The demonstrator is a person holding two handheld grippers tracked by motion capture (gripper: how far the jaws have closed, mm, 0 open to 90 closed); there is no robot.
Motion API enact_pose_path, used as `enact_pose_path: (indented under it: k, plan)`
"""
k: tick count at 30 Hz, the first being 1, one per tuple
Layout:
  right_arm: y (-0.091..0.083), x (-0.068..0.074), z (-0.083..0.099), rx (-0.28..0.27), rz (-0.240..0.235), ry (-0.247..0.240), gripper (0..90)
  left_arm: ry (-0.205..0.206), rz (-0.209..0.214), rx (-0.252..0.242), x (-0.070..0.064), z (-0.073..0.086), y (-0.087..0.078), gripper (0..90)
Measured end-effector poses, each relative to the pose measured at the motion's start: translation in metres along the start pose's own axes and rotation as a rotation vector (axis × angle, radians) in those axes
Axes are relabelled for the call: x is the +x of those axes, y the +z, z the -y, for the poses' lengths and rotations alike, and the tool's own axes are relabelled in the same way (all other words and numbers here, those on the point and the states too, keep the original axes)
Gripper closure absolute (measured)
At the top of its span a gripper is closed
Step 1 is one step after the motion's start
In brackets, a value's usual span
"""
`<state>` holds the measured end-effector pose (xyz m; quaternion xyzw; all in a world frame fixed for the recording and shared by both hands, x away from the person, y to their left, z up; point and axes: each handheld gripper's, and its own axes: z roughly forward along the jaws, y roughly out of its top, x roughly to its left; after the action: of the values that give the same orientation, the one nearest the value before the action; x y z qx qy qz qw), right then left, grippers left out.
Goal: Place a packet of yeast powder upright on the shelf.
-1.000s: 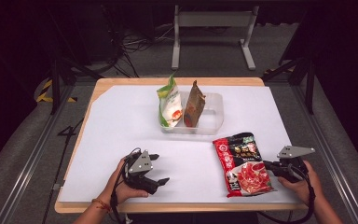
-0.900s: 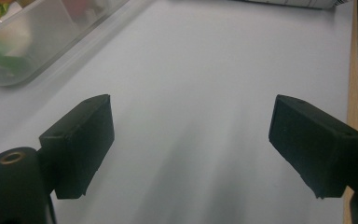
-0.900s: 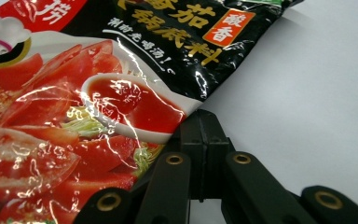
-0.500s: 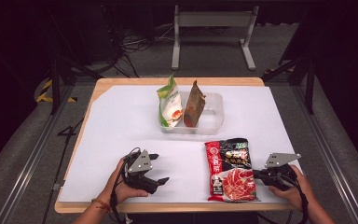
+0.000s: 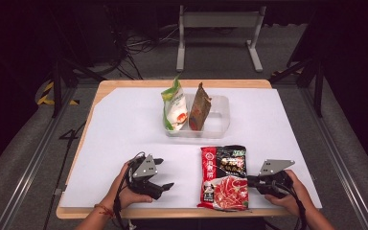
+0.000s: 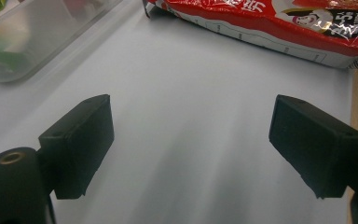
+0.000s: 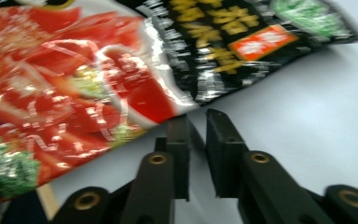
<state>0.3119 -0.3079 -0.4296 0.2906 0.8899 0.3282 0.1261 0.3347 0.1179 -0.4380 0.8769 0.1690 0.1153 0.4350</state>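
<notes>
Red packet [image 5: 224,178] slid nearer table edge, right gripper [image 5: 250,181] fingers nearly closed just off its right edge; left gripper [image 5: 165,186] fingers wide.

The surface [image 5: 124,143] is a wooden board covered almost wholly by a white sheet, with bare wood showing along its edges. Around it lies grey carpeted floor [image 5: 24,163], crossed on each side by a metal rail [image 5: 26,172]. Beyond the far edge stands a pale metal frame [image 5: 220,28] on 2 legs, with loose cables [image 5: 143,43] beside it. Yellow-black tape [image 5: 48,93] marks the floor at left. The room behind is dark.
</notes>
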Motion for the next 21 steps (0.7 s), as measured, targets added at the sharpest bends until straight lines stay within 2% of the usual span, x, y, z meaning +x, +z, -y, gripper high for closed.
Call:
enact_pose_path:
  k: [2,3,5,7,11,12,13,14,15,17,19,20,21]
  plan:
    - [-0.002,-0.003,0.001,-0.007,0.002,0.013,78.3,-0.001,-0.003,-0.003,0.0,0.0,-0.001,14.7]
    - [-0.008,-0.01,0.002,-0.049,-0.003,0.06,78.4,-0.001,-0.005,-0.005,0.0,0.0,-0.001,14.8]
    - [-0.01,-0.014,0.002,-0.067,-0.004,0.078,78.3,-0.002,-0.01,-0.01,0.0,0.0,-0.001,15.0]
    - [-0.013,-0.02,0.0,-0.096,0.017,0.102,78.2,-0.003,-0.009,-0.011,0.0,-0.001,-0.001,14.9]
    - [-0.014,-0.032,-0.006,-0.133,0.06,0.132,76.9,0.002,-0.009,-0.006,0.0,-0.001,0.001,14.9]
    - [-0.014,-0.035,-0.007,-0.14,0.073,0.126,77.3,0.003,-0.008,-0.002,0.0,-0.001,0.001,14.9]
    - [-0.013,-0.04,-0.009,-0.16,0.068,0.128,77.2,0.001,-0.007,0.0,0.0,-0.001,0.002,14.9]
    - [-0.013,-0.04,-0.009,-0.16,0.068,0.128,77.2,0.001,-0.007,0.0,0.0,-0.001,0.002,14.9]
    - [-0.011,-0.049,-0.015,-0.131,0.096,0.13,75.8,0.002,-0.008,0.003,0.0,-0.001,0.002,14.9]
    - [-0.009,-0.056,-0.021,-0.133,0.115,0.149,71.2,0.003,-0.009,0.005,0.0,-0.001,0.002,14.9]
    - [-0.008,-0.059,-0.023,-0.136,0.11,0.161,71.1,0.004,-0.007,0.004,0.0,-0.001,0.001,14.9]
    - [-0.006,-0.063,-0.025,-0.147,0.091,0.18,70.0,0.004,-0.009,0.002,0.0,-0.001,0.001,14.9]
    - [-0.003,-0.069,-0.028,-0.152,0.1,0.197,66.6,0.003,-0.009,0.001,0.0,-0.001,0.001,14.9]
